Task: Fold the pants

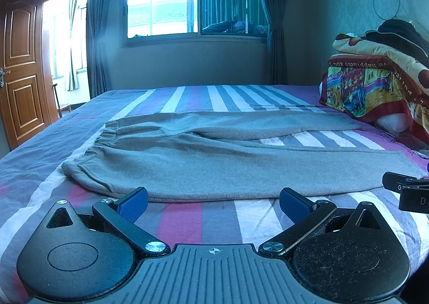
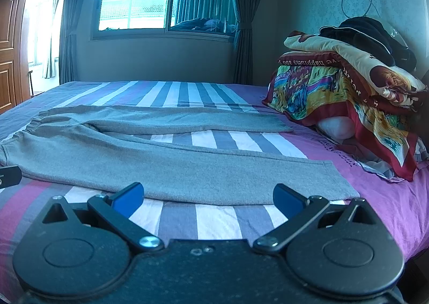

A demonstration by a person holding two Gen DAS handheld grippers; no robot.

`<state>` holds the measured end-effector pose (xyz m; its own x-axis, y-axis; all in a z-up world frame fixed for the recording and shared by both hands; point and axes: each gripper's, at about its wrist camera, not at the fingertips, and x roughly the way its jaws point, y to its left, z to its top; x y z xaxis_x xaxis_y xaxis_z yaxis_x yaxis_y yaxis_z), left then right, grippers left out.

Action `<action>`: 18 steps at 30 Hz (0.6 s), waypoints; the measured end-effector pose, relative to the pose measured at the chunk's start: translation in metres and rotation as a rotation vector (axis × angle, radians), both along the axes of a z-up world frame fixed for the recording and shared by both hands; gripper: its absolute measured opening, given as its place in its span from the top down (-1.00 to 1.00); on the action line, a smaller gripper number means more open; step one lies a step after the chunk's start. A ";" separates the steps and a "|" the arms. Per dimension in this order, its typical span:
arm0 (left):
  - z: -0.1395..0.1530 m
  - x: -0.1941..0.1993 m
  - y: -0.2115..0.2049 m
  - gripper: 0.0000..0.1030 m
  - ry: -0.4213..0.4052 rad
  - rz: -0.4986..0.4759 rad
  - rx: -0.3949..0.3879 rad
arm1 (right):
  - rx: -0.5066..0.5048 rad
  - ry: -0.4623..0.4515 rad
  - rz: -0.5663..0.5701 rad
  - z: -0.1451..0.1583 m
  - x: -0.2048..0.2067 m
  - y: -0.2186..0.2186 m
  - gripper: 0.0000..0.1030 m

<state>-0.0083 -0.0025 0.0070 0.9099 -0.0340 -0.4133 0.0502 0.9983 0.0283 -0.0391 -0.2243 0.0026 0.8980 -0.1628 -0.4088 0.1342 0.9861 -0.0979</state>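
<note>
Left hand-held gripper (image 1: 213, 200) sits low over the bed (image 1: 187, 221), jaws spread wide, nothing between them, blue pads (image 1: 135, 200) just short of the near edge of the grey pants (image 1: 203, 170). Pants lie flat across the striped sheet, unfolded: elastic waistband (image 1: 104, 140) at left, two legs running right in a narrow V with sheet showing between them, near leg closest to both tools. Right hand-held gripper (image 2: 208, 198) is likewise wide open and empty, aimed at the near leg close to its hem (image 2: 337, 178); its tip also shows at the right edge of the left view.

Risks, judged from this:
- Waistband is bunched and wrinkled; a pinch there could catch only the top layer, so the back layer lags and the fold comes out skewed.
- Jaws closing low on the edge may grab the sheet along with the cloth and drag the bedding up.
- Legs are splayed, not parallel; bringing the near leg over the far one without matching hem and waist pulls would leave the legs misaligned.
- Soft knit sags, so uneven lift between the two grips would make a diagonal crease.
- Stack of bright blankets (image 2: 348, 95) sits near the far leg's hem at right; a wide swing could brush it.
</note>
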 end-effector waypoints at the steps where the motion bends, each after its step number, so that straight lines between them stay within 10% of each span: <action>1: 0.000 -0.001 0.000 -1.00 -0.001 0.001 -0.001 | 0.000 -0.001 0.001 0.000 0.000 0.000 -0.99; 18: 0.001 -0.004 0.002 -1.00 -0.006 -0.002 -0.007 | -0.001 -0.004 0.007 0.001 -0.003 0.002 -0.99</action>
<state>-0.0124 -0.0007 0.0077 0.9123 -0.0388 -0.4076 0.0520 0.9984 0.0214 -0.0421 -0.2226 0.0034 0.9007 -0.1563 -0.4055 0.1272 0.9870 -0.0979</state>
